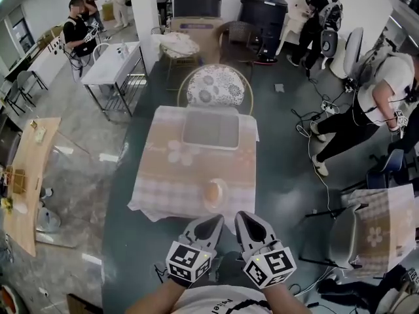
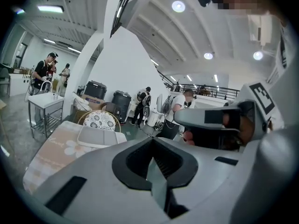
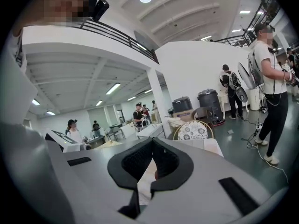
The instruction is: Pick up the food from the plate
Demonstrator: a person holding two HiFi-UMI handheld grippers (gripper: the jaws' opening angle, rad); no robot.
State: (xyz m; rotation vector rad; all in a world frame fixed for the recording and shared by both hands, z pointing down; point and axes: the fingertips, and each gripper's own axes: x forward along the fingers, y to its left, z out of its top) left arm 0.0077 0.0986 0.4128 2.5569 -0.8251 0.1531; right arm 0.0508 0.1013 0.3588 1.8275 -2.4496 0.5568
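Pale-brown food (image 1: 211, 191) sits on the plate (image 1: 225, 199) at the table's (image 1: 163, 175) near edge, just beyond my tongs. Left gripper (image 1: 211, 224) and right gripper (image 1: 247, 224) are both closed and empty. Risk: advancing closed would shove the food or plate, so I should open first.

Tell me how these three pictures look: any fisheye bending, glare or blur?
Head view: even indoor light, edges bend; the food on the plate is small and pale. Left gripper view: strong fisheye with a dark round border, a ceiling lamp glares. Right gripper view: same dark border, curved railing, mosaic patch upper left.
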